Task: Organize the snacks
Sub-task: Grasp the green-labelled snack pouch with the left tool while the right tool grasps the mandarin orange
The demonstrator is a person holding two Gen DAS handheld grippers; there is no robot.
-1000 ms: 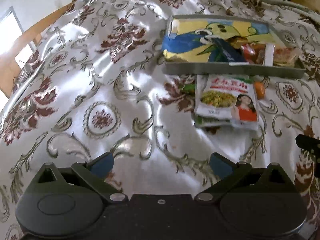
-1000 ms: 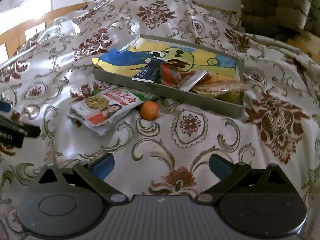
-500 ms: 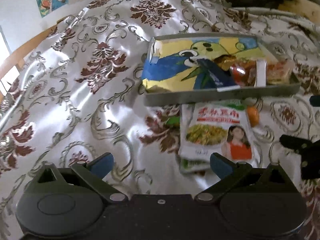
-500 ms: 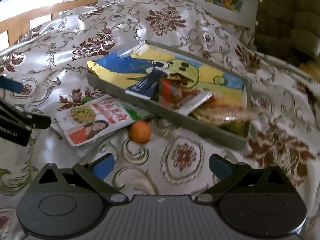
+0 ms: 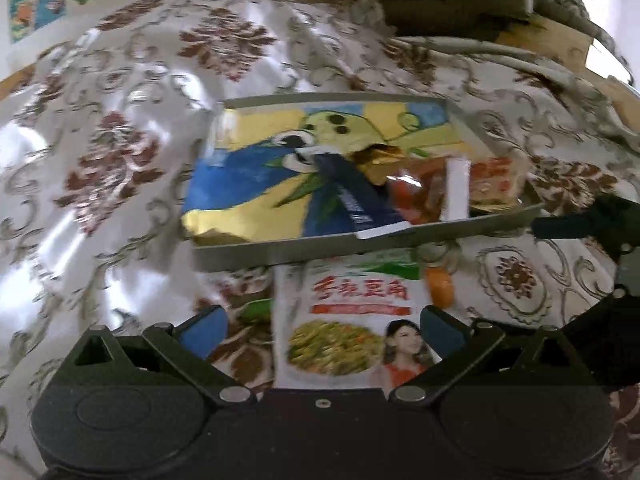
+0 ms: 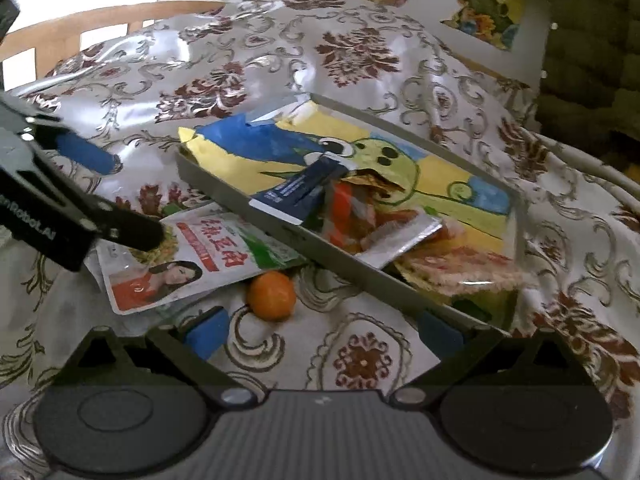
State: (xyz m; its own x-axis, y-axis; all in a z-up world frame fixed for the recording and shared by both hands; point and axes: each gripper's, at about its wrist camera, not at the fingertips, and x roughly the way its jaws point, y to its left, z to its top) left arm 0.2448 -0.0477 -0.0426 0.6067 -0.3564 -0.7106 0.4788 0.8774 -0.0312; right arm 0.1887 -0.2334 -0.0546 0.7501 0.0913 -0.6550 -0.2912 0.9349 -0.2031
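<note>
Snack packet [image 5: 352,320], a flat glossy pouch printed with red characters, a heap of green vegetables and a small portrait, lies on the tablecloth [image 5: 120,168] just in front of the tray [image 5: 280,252], its far edge tucked against or under the tray's near wall; a second similar pouch seems to lie beneath it. The left gripper [image 5: 320,326] hangs over this packet with its blue-padded fingers spread wide, one on each side of the pouch and nothing between them pinched. In the right wrist view the same packet [image 6: 180,256] shows slightly crumpled, and the left gripper [image 6: 120,196] reaches in from the left with one dark finger tip over the packet's upper corner.

A small round orange fruit [image 6: 271,295] sits on the cloth just beside the packet's edge and close to the tray wall. The right gripper [image 6: 324,330] is held low before the fruit and the tray's near corner, its blue pads parted and empty.

The tray [image 6: 320,248] is a shallow grey rectangle lined with a bright painted picture in blue, yellow and green. Inside rest a slim dark blue wrapper [image 6: 300,190] with a white end that overhangs the near wall, a silvery foil stick [image 6: 404,240], a red-and-clear crinkled wrapper [image 6: 344,212] and a blurred pale packet [image 6: 460,268] toward the right end.

The cloth is shiny satin, cream with maroon floral medallions and grey scrolls, rumpled into soft folds
</note>
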